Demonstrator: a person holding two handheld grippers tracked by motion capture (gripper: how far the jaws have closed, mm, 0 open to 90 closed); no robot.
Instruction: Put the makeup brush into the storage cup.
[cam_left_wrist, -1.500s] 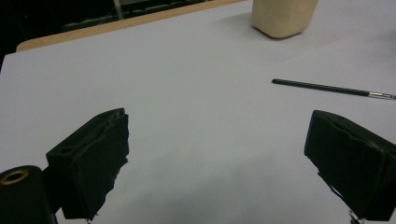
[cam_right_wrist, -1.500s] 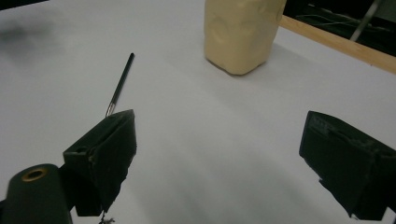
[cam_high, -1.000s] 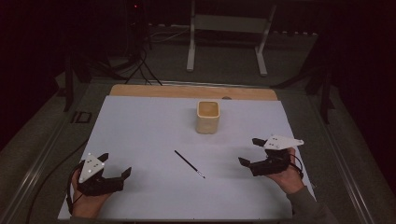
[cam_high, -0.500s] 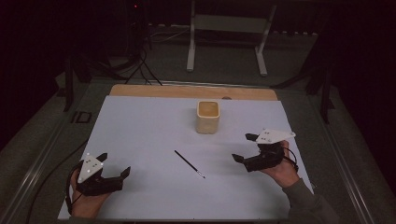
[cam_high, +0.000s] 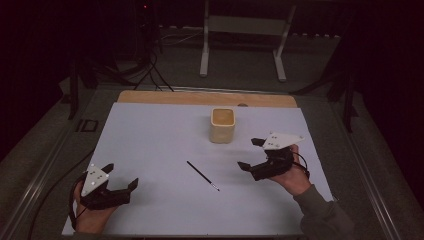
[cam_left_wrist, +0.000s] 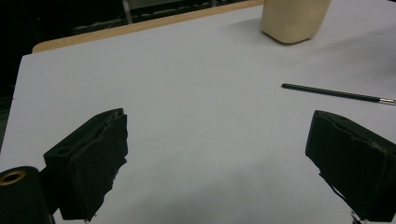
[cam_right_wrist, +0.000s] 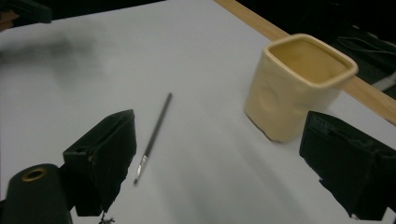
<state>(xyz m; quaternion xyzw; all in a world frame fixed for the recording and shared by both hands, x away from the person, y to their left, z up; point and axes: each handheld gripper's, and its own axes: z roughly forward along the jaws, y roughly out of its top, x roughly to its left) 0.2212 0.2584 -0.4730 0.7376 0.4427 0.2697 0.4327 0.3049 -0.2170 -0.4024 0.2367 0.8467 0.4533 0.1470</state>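
A thin black paintbrush (cam_high: 202, 175) with a metal ferrule lies flat on the white sheet (cam_high: 155, 140), near its middle. Behind it stands a cream square cup (cam_high: 222, 125), upright with its mouth open. My left gripper (cam_high: 121, 176) rests open at the front left corner, well left of the brush. My right gripper (cam_high: 248, 154) hovers open to the right of the brush and in front of the cup, holding nothing. In the right gripper view, the brush (cam_right_wrist: 154, 133) and cup (cam_right_wrist: 296, 84) lie ahead between the wide jaws. The left gripper view has the brush (cam_left_wrist: 334, 93) at far right and the cup (cam_left_wrist: 294, 18) at the top.
A wooden board edge (cam_high: 200, 97) runs along the back of the sheet. Beyond the table stand metal stand legs (cam_high: 204, 50), with cables (cam_high: 150, 70) on the floor at back left. A small black object (cam_high: 87, 125) lies off the sheet's left edge.
My right gripper has moved left and a little forward, toward the brush and the cup. The left gripper, brush and cup have stayed put.
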